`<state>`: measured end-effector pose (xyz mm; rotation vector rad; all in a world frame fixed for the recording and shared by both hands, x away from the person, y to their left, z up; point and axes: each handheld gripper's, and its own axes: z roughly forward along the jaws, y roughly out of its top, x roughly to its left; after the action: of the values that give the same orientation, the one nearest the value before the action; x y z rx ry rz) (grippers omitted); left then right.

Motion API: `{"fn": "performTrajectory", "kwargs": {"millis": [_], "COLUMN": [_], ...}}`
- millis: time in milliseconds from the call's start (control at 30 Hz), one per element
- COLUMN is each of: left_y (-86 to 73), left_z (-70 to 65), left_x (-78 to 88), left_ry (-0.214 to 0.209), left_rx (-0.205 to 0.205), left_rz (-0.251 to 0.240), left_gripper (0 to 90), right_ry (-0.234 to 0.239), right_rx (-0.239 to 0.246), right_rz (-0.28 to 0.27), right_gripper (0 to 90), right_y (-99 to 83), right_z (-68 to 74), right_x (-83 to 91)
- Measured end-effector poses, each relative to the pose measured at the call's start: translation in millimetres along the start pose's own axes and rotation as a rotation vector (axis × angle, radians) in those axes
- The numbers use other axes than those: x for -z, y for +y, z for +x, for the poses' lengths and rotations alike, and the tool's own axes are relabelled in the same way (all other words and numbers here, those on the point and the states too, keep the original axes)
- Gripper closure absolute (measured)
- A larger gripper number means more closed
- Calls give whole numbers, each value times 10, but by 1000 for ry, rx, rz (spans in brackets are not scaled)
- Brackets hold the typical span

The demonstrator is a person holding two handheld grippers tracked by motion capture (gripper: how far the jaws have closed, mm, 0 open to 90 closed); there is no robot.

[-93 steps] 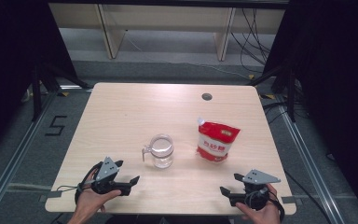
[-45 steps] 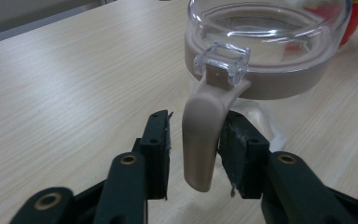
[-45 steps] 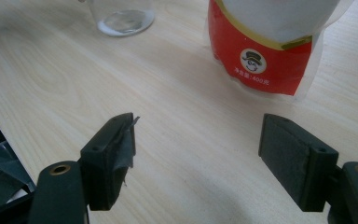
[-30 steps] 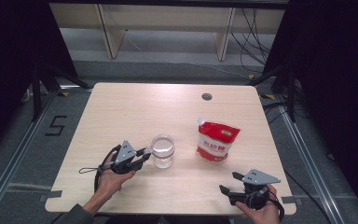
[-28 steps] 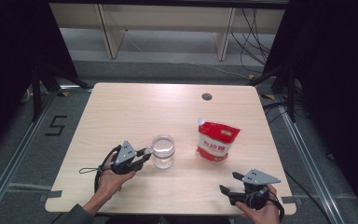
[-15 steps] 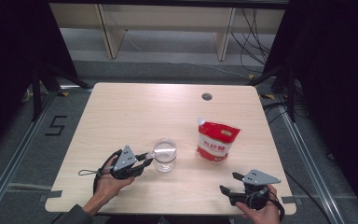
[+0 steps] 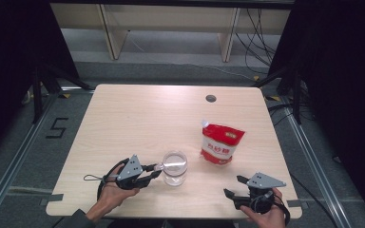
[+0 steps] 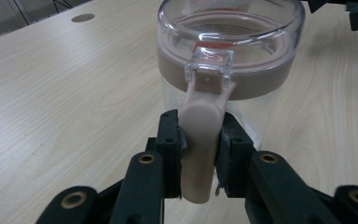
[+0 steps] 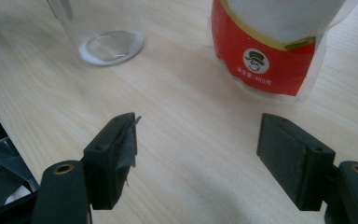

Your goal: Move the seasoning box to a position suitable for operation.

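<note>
Left gripper view, left tool pinching beige handle of clear jar, right tool spread, well apart

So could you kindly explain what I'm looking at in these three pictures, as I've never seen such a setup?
A person at a wooden table holds a hand-operated gripper in each hand. One picture comes from a camera above; the other two ride on the grippers, looking along their black fingers. On the table stand a clear lidded jar and a red-and-white pouch. The left gripper is clamped on the jar's beige handle. The right gripper is open and holds nothing, with the pouch ahead of it.
</note>
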<state>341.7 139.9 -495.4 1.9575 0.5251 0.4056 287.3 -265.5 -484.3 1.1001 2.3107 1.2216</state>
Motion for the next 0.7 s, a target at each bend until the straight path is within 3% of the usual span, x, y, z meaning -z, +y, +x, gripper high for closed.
{"fn": "performTrajectory", "kwargs": {"millis": [67,133,167,200,300,433,500,567,667,700], "left_y": [-2,-4,-5,-8,12,24,23,23,30,34], "left_z": [-21,-38,-47,-69,-154,-153,-154,-164,-163,-171], "left_x": [0,-7,-17,-28,-63,-86,-88,-92,-90,-85], "left_ry": [-5,-20,-40,-51,-85,-100,-101,-103,-80,-77], "left_rx": [23,14,5,24,10,-23,-14,19,25,25], "left_rz": [6,1,-3,-7,-3,-5,-3,3,30,47], "left_gripper": [732,732,733,733,733,732,731,730,599,560], "right_ry": [0,5,3,6,0,4,6,10,6,21], "right_rx": [0,0,33,17,31,30,39,34,48,32], "right_rz": [2,4,-8,7,3,2,-4,1,-4,5], "right_gripper": [295,295,295,295,295,295,295,295,295,295], "right_y": [1,3,5,4,4,5,4,3,4,-4], "right_z": [2,5,-22,-8,-11,-2,-16,-17,-32,-30], "right_x": [2,2,-10,-3,-10,-5,-16,-16,-12,-22]}}
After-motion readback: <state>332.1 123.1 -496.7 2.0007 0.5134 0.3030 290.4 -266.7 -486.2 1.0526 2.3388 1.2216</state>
